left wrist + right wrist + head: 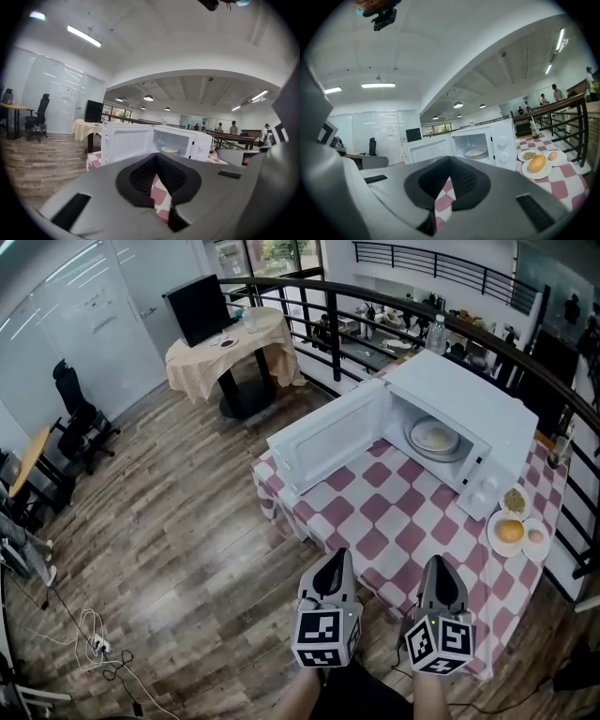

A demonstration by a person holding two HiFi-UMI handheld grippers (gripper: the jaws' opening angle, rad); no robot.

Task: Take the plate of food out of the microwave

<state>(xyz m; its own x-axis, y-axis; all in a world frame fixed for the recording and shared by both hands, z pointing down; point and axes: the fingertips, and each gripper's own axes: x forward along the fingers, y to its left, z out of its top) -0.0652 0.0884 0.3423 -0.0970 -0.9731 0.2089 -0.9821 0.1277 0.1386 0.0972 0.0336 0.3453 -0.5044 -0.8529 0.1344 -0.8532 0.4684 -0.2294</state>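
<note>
left gripper [332, 561], right gripper [439, 565], abreast, closed, empty

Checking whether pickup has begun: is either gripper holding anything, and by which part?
Nothing is held. The left gripper and right gripper are both shut and empty; the plate of food sits inside the open microwave.

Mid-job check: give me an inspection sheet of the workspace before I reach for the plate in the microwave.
Surface: table under a red-and-white checked cloth.
Job's things: microwave with its door swung open; plate of food inside.
Clutter: small plates of food on the cloth beside the microwave's knobs.
Grippers: left gripper and right gripper both shut, empty, over the table's near edge.
Cables: loose cables on the floor, left of the table.
Surroundings: railing behind the table; second table with a monitor; office chair.
</note>
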